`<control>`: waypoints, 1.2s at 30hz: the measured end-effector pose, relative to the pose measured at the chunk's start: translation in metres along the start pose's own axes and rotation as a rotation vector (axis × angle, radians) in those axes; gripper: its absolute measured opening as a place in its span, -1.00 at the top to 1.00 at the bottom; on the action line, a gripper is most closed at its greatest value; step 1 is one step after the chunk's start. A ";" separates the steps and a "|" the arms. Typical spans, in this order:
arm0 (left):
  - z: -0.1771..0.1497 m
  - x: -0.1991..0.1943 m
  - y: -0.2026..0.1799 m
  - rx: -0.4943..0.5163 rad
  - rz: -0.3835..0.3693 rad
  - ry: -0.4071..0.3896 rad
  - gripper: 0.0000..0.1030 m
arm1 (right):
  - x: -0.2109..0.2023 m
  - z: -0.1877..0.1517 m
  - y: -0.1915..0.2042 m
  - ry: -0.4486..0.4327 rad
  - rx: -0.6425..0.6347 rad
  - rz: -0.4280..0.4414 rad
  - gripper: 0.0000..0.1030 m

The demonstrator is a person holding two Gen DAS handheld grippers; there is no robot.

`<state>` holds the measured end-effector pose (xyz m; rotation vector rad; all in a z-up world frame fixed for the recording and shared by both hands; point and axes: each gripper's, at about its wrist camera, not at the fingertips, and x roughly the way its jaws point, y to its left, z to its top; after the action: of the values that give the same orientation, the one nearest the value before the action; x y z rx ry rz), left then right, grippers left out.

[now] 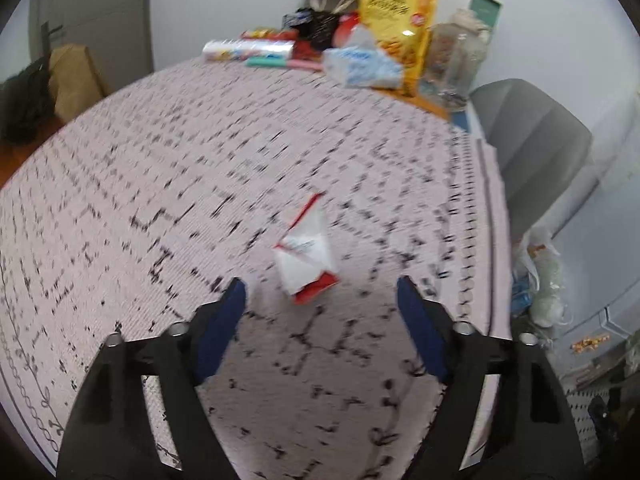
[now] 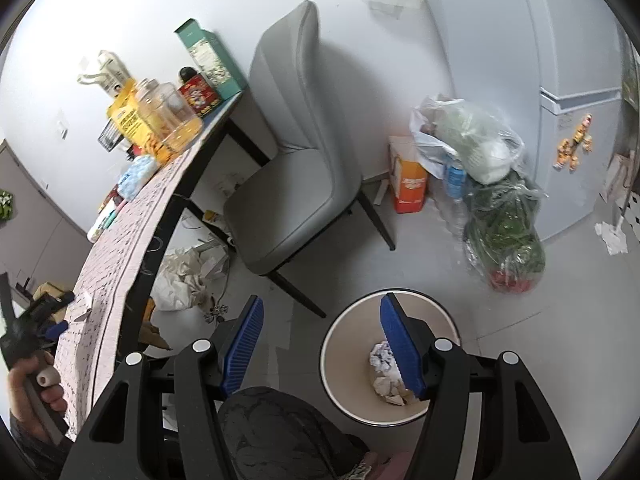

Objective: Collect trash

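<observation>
— Looking at the left gripper (image 1: pixel 320 292), where's the trash?
— A red-and-white wrapper (image 1: pixel 306 250) lies on the patterned tablecloth (image 1: pixel 160 184), just ahead of the gripper; its jaws are spread wide, holding nothing.
— And the right gripper (image 2: pixel 322 344)?
— Parted too, empty, above the round bin (image 2: pixel 340 392) on the floor. Crumpled paper (image 2: pixel 384 376) sits inside the bin, beside the gray chair (image 2: pixel 296 168).
</observation>
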<state>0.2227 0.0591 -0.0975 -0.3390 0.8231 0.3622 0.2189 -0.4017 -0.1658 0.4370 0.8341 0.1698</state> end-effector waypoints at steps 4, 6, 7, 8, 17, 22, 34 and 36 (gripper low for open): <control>-0.004 0.011 0.011 -0.041 0.001 -0.001 0.07 | 0.000 0.001 0.023 0.000 -0.036 0.030 -0.18; -0.003 0.013 0.013 -0.047 0.003 -0.007 0.41 | -0.001 0.000 0.034 0.000 -0.055 0.039 -0.18; -0.002 0.013 0.014 -0.046 0.013 -0.007 0.57 | 0.000 -0.001 0.037 0.002 -0.060 0.044 -0.18; -0.001 0.013 0.015 -0.048 0.010 -0.006 0.57 | 0.000 -0.002 0.041 0.006 -0.064 0.048 -0.18; -0.002 -0.003 0.028 -0.068 -0.033 -0.026 0.99 | 0.005 -0.003 0.056 0.024 -0.089 0.041 -0.18; 0.000 -0.015 0.031 -0.060 -0.054 -0.048 0.99 | 0.004 -0.005 0.065 0.024 -0.104 0.044 -0.18; -0.007 -0.021 0.036 -0.080 -0.182 -0.066 -0.01 | 0.005 -0.013 0.061 0.036 -0.095 0.049 -0.18; -0.007 -0.019 0.022 -0.034 -0.186 -0.062 -0.28 | 0.007 -0.013 0.059 0.039 -0.087 0.047 -0.18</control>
<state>0.1968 0.0720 -0.0909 -0.4307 0.7187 0.2120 0.2156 -0.3430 -0.1523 0.3725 0.8522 0.2577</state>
